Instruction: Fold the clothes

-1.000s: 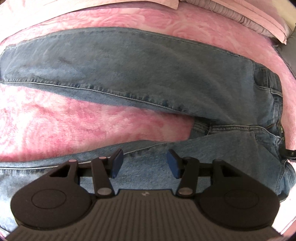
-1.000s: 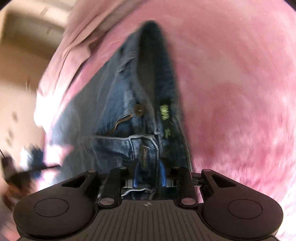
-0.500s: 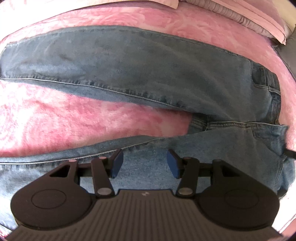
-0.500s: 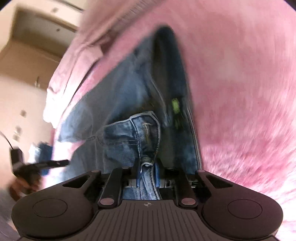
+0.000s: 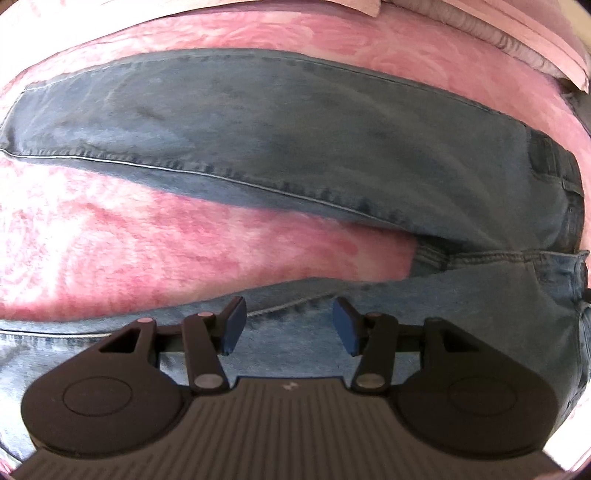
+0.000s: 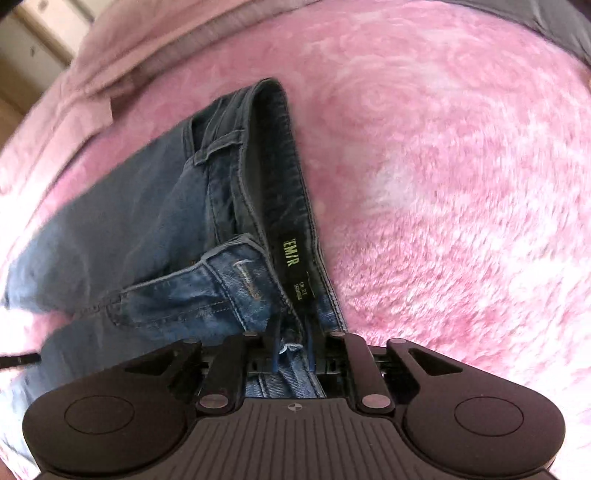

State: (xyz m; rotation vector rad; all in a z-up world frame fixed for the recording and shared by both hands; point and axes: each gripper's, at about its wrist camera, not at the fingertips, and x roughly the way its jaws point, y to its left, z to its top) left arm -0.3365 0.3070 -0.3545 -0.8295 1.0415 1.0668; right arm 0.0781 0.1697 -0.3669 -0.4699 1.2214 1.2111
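Blue jeans [image 5: 280, 140] lie on a pink fleece blanket [image 5: 147, 251], legs running left, waist at the right. My left gripper [image 5: 288, 326] is open and empty just above the near leg [image 5: 288, 343]. In the right wrist view my right gripper [image 6: 293, 350] is shut on the jeans' waistband [image 6: 291, 347] at the fly; the waistband's inside with a green-lettered label [image 6: 289, 258] faces up, and the near half of the waist is lifted towards the far half.
Pale pink pillows and a grey bedding edge [image 5: 517, 33] lie along the far side of the bed; they show top left in the right wrist view [image 6: 122, 62]. Open blanket [image 6: 461, 184] stretches right of the waistband.
My right gripper has pulled the near waistband up and over towards the far side, and its view has swung back onto the blanket. The left gripper stays open over the near leg.
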